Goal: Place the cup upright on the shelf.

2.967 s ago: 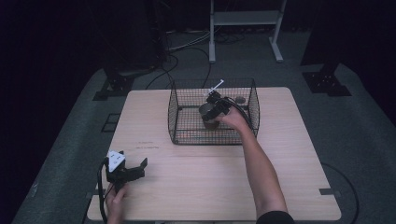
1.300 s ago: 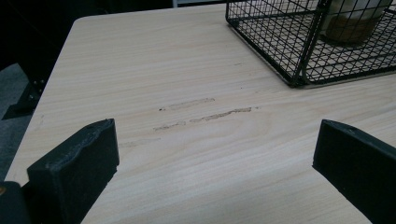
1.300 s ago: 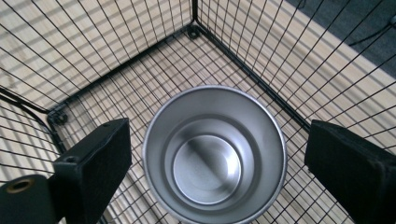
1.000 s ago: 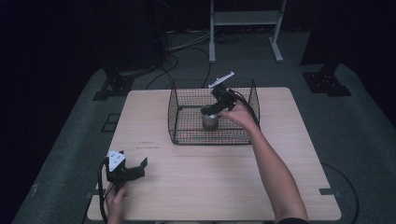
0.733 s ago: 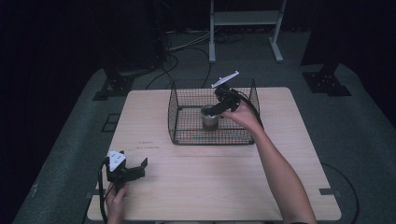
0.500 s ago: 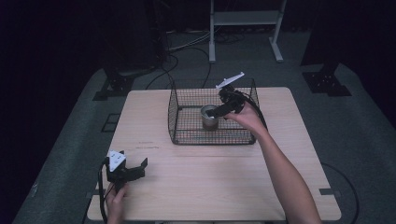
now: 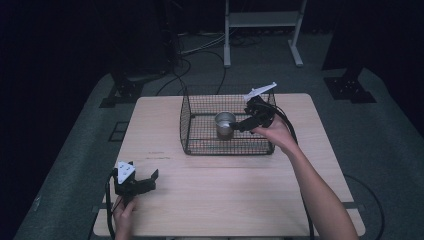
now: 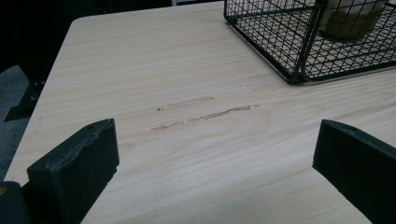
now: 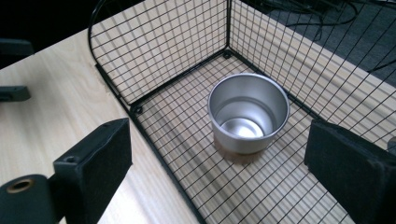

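Observation:
A shiny metal cup (image 7: 224,123) (image 9: 248,112) stands upright and empty on the floor of a black wire basket (image 7: 195,125) (image 9: 159,56) at the back of the wooden table (image 7: 225,195). My right gripper (image 7: 246,120) (image 9: 219,186) hovers above the basket's right side, open, its jaws wide apart with the cup between and beyond them, not touching it. My left gripper (image 7: 145,181) (image 8: 215,177) rests low near the table's front left corner, open and empty, pointing toward the basket (image 8: 299,42).
Scuff marks (image 8: 205,112) streak the table between the left gripper and the basket. A cable trails from the right gripper along the forearm (image 7: 310,190). Off the table are a dark floor, stand legs (image 7: 120,90) and cables (image 7: 200,50).
The right gripper has let go of the cup inside the basket and drawn up and to the right, its jaws now open. The left gripper has stayed still.

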`<move>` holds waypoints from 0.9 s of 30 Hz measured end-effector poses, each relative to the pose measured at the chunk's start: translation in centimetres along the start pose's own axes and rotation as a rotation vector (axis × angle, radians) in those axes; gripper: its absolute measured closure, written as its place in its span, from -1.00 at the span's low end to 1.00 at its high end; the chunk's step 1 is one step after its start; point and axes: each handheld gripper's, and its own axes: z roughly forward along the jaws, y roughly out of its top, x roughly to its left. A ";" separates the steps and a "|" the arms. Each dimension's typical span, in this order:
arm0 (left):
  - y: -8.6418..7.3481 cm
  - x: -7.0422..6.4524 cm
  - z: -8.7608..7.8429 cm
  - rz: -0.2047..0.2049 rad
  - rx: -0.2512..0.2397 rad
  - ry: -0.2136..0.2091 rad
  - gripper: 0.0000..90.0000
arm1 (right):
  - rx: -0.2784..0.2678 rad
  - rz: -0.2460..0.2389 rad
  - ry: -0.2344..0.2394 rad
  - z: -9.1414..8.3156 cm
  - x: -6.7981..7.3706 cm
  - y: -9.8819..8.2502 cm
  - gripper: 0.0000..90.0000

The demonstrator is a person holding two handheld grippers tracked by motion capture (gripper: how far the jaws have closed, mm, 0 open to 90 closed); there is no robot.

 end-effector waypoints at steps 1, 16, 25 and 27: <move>0.0 0.0 0.0 0.000 0.000 0.000 -1.00 | 0.003 -0.006 0.002 -0.1 0.1 -0.2 -0.84; 0.0 0.0 0.0 0.001 -0.002 0.003 -1.00 | -0.003 -0.030 0.048 -1.7 1.5 -2.7 -0.84; 0.0 0.0 0.0 0.000 -0.005 0.004 -1.00 | -0.011 -0.030 0.067 -2.6 2.0 -4.2 -0.84; 0.0 0.0 0.0 0.001 -0.002 0.004 -1.00 | -0.013 -0.027 0.065 -2.9 2.1 -4.5 -0.84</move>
